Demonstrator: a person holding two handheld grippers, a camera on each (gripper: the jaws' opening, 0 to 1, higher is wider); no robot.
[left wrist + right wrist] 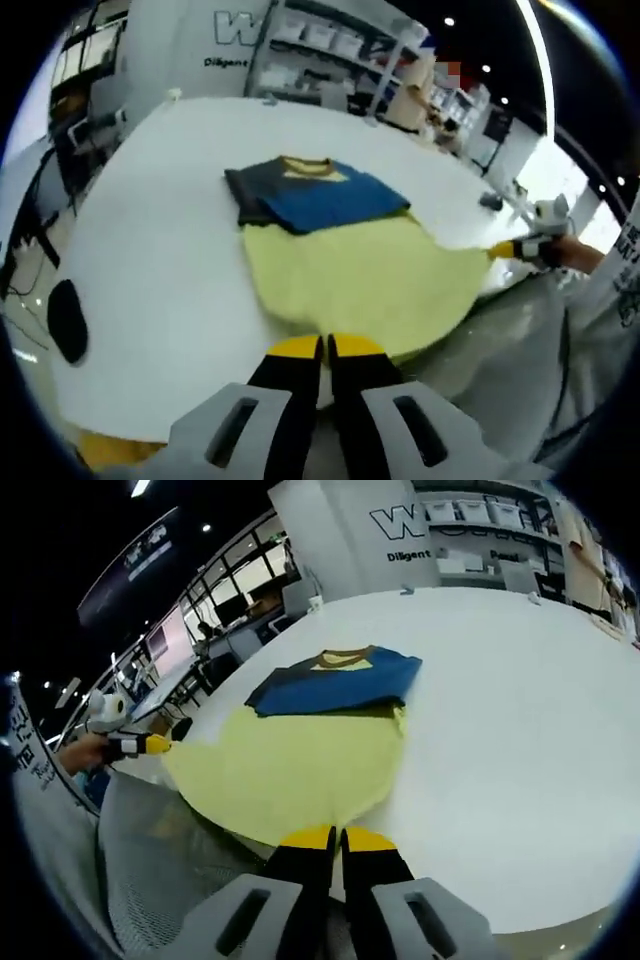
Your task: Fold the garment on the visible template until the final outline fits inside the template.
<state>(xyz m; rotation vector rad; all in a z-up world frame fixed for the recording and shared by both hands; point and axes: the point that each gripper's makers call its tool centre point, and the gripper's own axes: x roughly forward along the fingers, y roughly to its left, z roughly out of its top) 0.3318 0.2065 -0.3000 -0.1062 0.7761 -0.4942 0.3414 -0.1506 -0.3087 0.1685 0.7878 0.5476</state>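
Observation:
A garment lies flat on the white round table (pixel 150 250). Its upper part (pixel 320 195) is blue with a yellow collar and a dark sleeve, and its lower part (pixel 350 275) is pale yellow. In the right gripper view the blue part (pixel 340 683) lies beyond the yellow part (pixel 290 765). My left gripper (pixel 325 347) is shut at the near yellow hem, at the table's edge. My right gripper (pixel 337 838) is shut on the hem as well. In the left gripper view the right gripper (pixel 508 249) pulls a hem corner out sideways. The left gripper (pixel 158 745) holds the other corner.
A black oval object (pixel 67 320) lies on the table at the left. A small dark item (pixel 490 200) sits near the right rim. Grey mesh material (pixel 150 850) hangs below the table edge. Shelves (pixel 330 45) and a white wall stand behind. A hand (pixel 580 255) holds the right gripper.

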